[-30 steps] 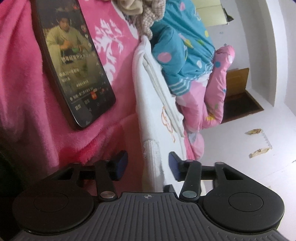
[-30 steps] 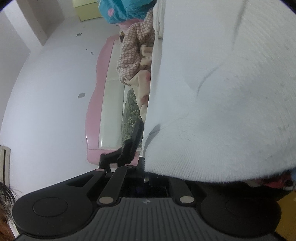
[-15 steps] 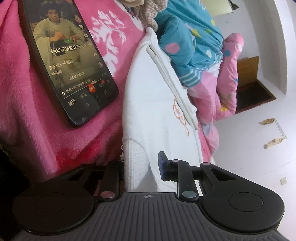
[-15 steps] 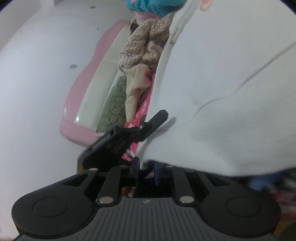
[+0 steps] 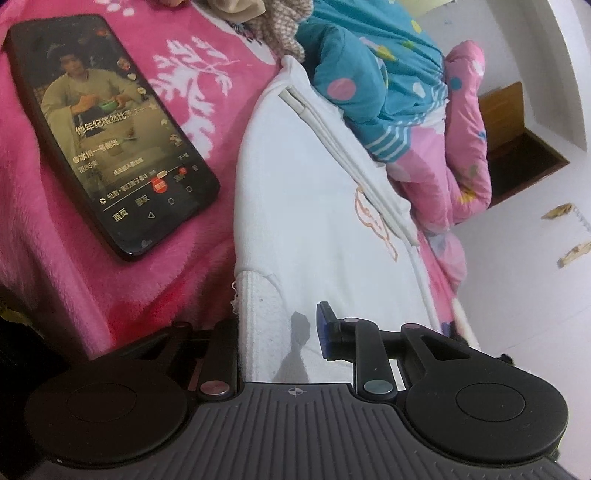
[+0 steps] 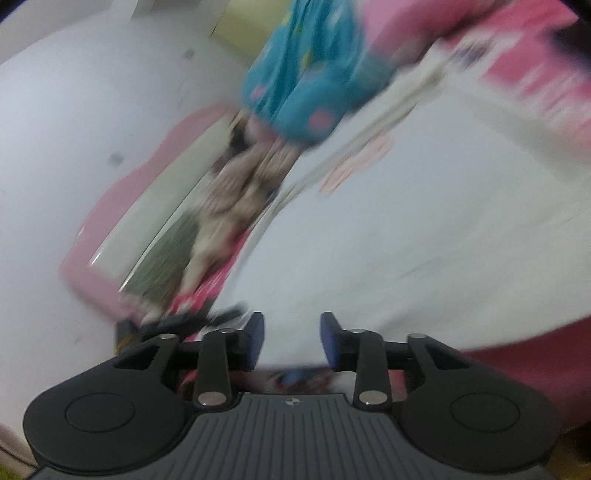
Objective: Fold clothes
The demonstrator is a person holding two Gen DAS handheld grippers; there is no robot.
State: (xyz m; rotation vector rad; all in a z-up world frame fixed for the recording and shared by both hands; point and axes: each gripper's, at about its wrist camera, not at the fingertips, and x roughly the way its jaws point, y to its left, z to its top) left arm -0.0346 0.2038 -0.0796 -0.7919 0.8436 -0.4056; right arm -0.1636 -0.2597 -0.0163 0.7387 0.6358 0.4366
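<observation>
On a bed spread with a pink fleece blanket (image 5: 66,258), one black smartphone (image 5: 110,136) lies face up at the left of the left wrist view, its screen lit, its top corner near the frame's edge and a strip of bare blanket between it and the clothes. Just right of it, a white sweatshirt (image 5: 314,221) lies spread along the bed, its ribbed hem nearest the camera. The left claw (image 5: 277,332) straddles that hem with its fingers apart: the right finger, blue-padded, rests on top of the cloth, while the left finger is hidden under the hem's edge, so whether it touches cannot be made out. Beyond the sweatshirt sit a teal polka-dot garment (image 5: 376,74) and a pink printed garment (image 5: 465,140) at the bed's right edge, past which open floor shows; a checked garment (image 5: 280,33) is cut off at the top.

The right wrist view is heavily motion-blurred. The right claw (image 6: 291,339) stands open, both blue pads visible with the sweatshirt's (image 6: 424,240) near edge between and beyond them, gripping nothing. To its left, a pink bed frame (image 6: 103,236) and bare white floor; above, the teal garment (image 6: 306,74), its outline smeared.
</observation>
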